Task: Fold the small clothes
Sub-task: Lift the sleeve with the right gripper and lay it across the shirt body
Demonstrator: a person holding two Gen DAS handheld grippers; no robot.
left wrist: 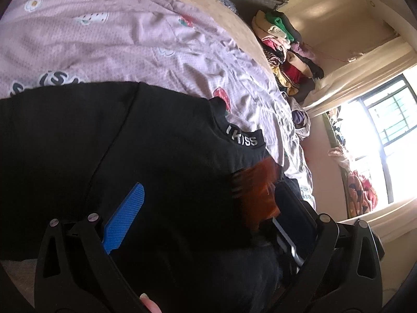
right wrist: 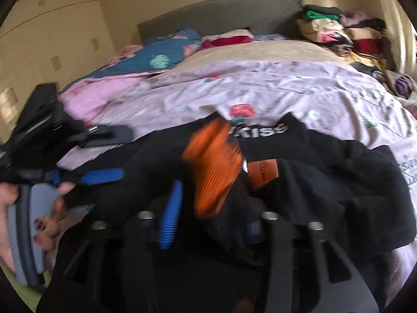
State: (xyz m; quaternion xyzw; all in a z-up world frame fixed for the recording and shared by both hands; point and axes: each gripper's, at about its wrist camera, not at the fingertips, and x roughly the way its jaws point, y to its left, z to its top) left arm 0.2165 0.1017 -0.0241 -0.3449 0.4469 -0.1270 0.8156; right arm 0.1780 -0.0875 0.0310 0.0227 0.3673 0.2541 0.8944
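A small black garment (left wrist: 161, 156) with a white "KISS" collar and an orange print lies on the pink bedspread (left wrist: 104, 39). It also shows in the right wrist view (right wrist: 325, 177), bunched with the orange print (right wrist: 213, 167) turned up. My left gripper (left wrist: 203, 224) stands wide open over the garment; one blue pad (left wrist: 125, 221) shows, the other finger is dark. It appears at the left of the right wrist view (right wrist: 101, 154). My right gripper (right wrist: 211, 216) has the black fabric between its blue pads (right wrist: 170, 216); the right pad is mostly covered by cloth.
Piles of folded and loose clothes (left wrist: 284, 49) lie along the bed's far side by the wall. A bright window (left wrist: 385, 135) is beyond. Pillows and a teal floral blanket (right wrist: 161, 54) lie at the grey headboard (right wrist: 221, 15). Wardrobe doors (right wrist: 52, 26) stand at left.
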